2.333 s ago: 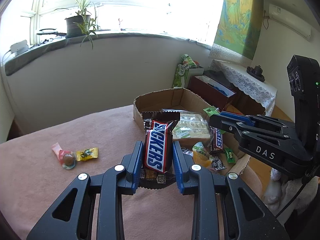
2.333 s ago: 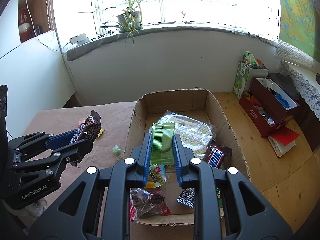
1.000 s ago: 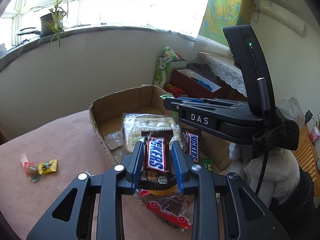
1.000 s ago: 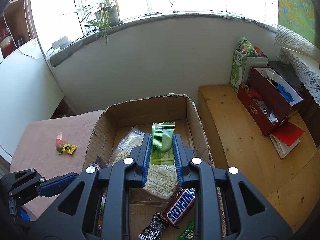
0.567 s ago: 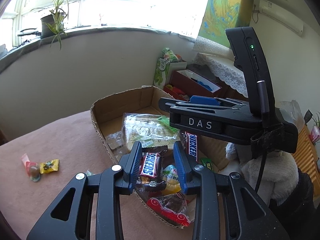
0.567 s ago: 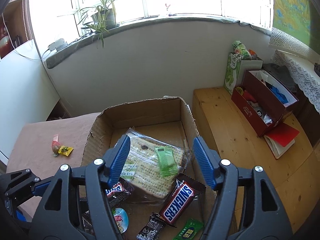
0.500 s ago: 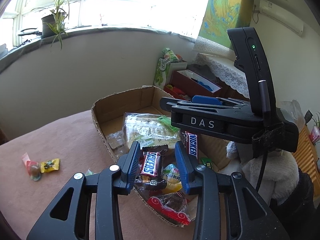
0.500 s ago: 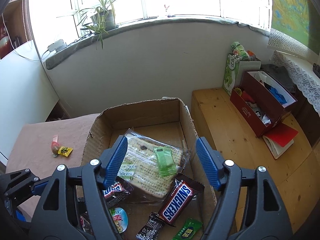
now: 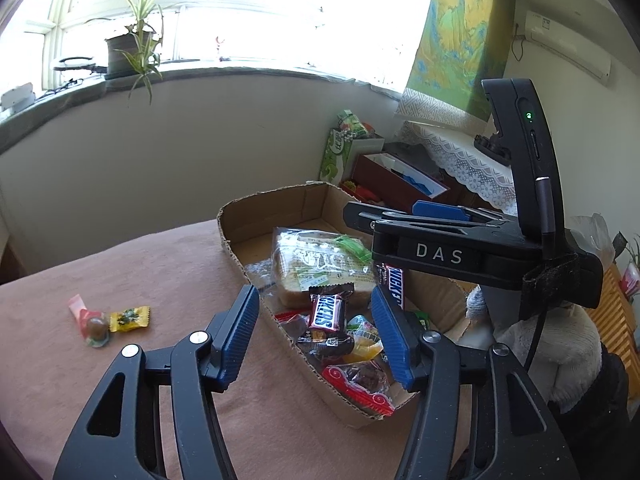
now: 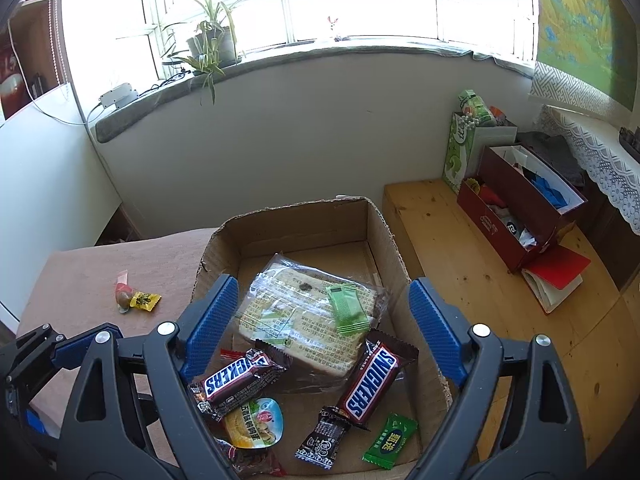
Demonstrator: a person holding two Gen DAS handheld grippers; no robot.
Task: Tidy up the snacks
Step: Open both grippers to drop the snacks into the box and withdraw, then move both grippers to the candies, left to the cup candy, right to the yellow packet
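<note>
Sunlit bay window (image 10: 360, 0), potted plant (image 10: 210, 46) on sill, white walls, wooden floor (image 10: 460, 240)

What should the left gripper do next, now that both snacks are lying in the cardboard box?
Probably swing the left gripper over to the two wrapped candies left on the brown tablecloth. Its jaws are opening with nothing held between them, the Snickers bar lies in the cardboard box, and those candies look like the only snacks outside it. The right gripper is opening too, empty.
</note>
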